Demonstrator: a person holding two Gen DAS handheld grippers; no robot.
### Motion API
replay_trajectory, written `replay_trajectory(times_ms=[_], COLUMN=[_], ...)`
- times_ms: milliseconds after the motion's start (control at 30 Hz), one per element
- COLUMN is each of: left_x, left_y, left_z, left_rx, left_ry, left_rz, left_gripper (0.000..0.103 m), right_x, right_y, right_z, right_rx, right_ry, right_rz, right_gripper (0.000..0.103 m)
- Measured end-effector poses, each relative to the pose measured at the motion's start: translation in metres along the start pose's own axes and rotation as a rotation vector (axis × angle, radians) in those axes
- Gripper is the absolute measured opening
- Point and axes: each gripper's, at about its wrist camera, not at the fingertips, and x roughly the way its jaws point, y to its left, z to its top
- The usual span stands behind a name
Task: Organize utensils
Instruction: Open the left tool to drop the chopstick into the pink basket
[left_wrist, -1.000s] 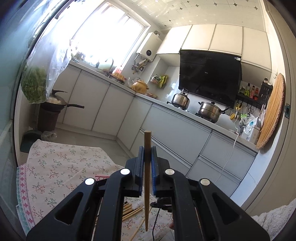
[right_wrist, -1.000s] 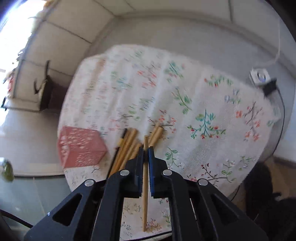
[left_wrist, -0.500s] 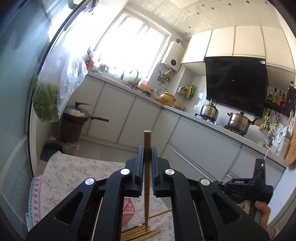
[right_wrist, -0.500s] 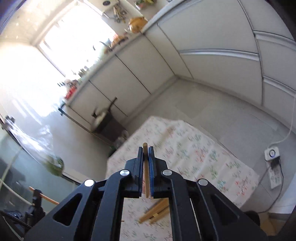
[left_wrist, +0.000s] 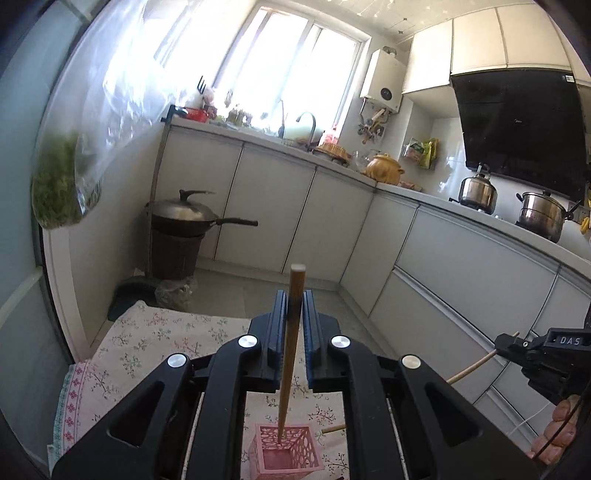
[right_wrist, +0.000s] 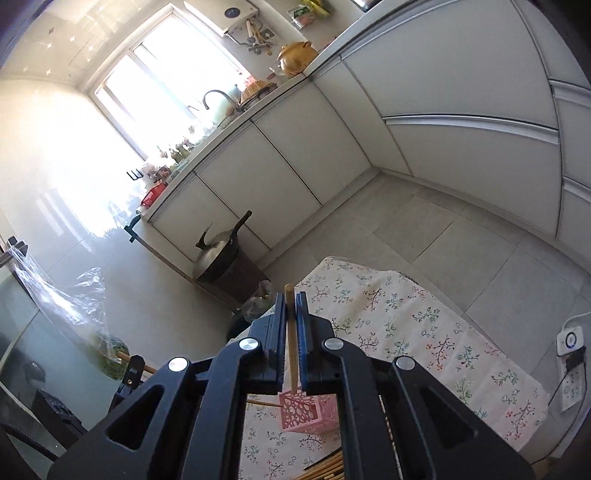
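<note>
holder (left_wrist: 286, 452) sits on the table (left_wrist: 155, 343), chopstick (left_wrist: 291, 332) tip poking down into it. more chopsticks (right_wrist: 325, 469) lie near it on the cloth. wok (left_wrist: 184, 216) on a bin (left_wrist: 173, 254) far left, counter (left_wrist: 424, 192) behind.

The left black two-finger gripper (left_wrist: 293, 310) points slightly downward, its blue-padded jaws standing upright side by side. They are opening at this moment, with a thin brown wooden chopstick (left_wrist: 290, 343) between them; a narrow gap shows on each side of the stick in the left wrist view.

The right black two-finger gripper (right_wrist: 291, 314) tilts more steeply downward and is rolled to one side. Its jaws are closed tight on a pale wooden chopstick (right_wrist: 291, 347), which stands up above the fingertips.

In the left wrist view the right gripper appears at the right edge, carried by a bare hand (left_wrist: 557, 432) whose fingers curl around its handle.
</note>
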Motion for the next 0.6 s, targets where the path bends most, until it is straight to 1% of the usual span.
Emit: replay_trajectory(times_ms=[67,133,200,333,433,600], left_x=[0.004,-0.004,-0.017,-0.042,-0.046,-0.043], left_y=[0.005,0.011,0.017,0.03,0.036,0.036], left_z=[-0.006,-0.003,0.006,0.019,0.021,0.017], left_rx=[-0.01,-0.028,-0.051,-0.095,-0.106,-0.093], left_ry=[0.027,0.006,-0.023,-0.078,-0.08,-0.05], left_rz=[-0.003,0.01,0.012,0.028,0.044,0.052], left_gripper=[0.034,0.042,0.045,0.056,0.059,0.059], right_x=[0.008,0.011,0.013,0.018,0.025,0.047], right_y=[0.003,0.007,0.012,0.022,0.03,0.039], right_z=[-0.003,-0.005,-0.007,-0.014,-0.019,-0.029], right_rx=[-0.022,-0.04,-0.059,-0.097,-0.125,-0.158], right_ry=[0.006,0.007,0.003,0.009,0.022,0.054], right_rz=[-0.008,-0.012,-0.018,-0.025,-0.035,-0.046], right_gripper=[0.005,0.006,0.006,0.006,0.006,0.006])
